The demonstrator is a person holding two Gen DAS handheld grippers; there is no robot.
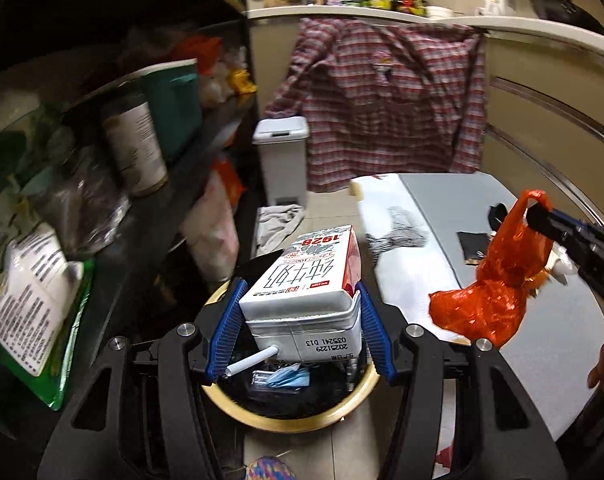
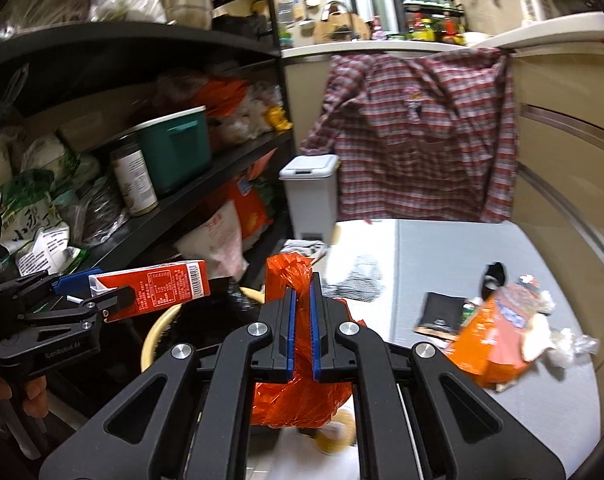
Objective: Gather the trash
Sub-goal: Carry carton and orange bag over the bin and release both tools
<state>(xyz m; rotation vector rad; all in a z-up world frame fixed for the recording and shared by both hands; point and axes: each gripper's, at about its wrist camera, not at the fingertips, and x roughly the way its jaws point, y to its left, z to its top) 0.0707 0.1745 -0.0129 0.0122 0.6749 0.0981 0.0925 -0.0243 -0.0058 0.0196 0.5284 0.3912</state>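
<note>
Black shelving rack point(image 2: 149, 216) to the left of the round bin point(image 1: 289, 416), crammed with bags and jars. Plaid shirt point(image 1: 386, 100) hung from the counter edge beyond the bin. Grey table point(image 1: 514, 280) to the right of the bin, strewn with wrappers point(image 2: 498, 340). Small lidded pedal bin point(image 1: 279, 156) on the floor past the round bin, beside the shirt. Milk carton point(image 1: 306, 280) directly above the round bin, spout end nearest the camera, clamped between the blue pads of the left gripper point(image 1: 299, 328), jaws spread to the carton's width. Orange plastic bag point(image 2: 297, 360) just right of the bin, over the table edge, pinched at its neck by the right gripper point(image 2: 302, 328), jaws nearly together.
</note>
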